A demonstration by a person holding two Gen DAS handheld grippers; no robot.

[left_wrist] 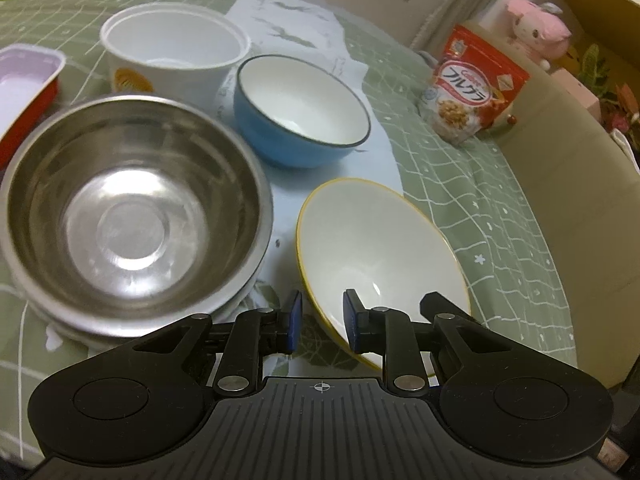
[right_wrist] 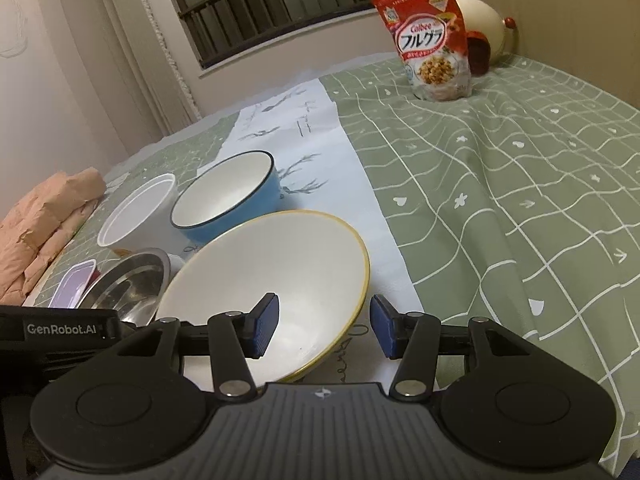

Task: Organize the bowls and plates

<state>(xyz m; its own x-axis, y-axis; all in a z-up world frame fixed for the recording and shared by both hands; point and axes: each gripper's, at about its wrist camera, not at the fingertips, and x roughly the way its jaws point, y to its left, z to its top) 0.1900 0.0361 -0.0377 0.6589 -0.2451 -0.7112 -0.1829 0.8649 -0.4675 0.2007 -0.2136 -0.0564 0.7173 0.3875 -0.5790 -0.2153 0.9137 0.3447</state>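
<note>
A white bowl with a yellow rim (left_wrist: 376,252) sits tilted on the table, its near-left rim between the pads of my left gripper (left_wrist: 322,322), whose jaws stand a little apart around it; I cannot tell whether they touch it. My right gripper (right_wrist: 324,326) is open, its pads straddling the near-right rim of the same bowl (right_wrist: 272,272). A steel bowl (left_wrist: 128,208) sits to the left on a white dish. A blue bowl (left_wrist: 300,112) and a white cup (left_wrist: 172,48) stand behind; both also show in the right wrist view, bowl (right_wrist: 228,196), cup (right_wrist: 140,212).
A red cereal bag (left_wrist: 476,88) stands at the far right of the green checked tablecloth (right_wrist: 500,200). A red-and-lilac tray (left_wrist: 24,88) lies at the left edge. A white paper runner (right_wrist: 304,128) lies under the bowls. A peach cloth (right_wrist: 44,216) lies far left.
</note>
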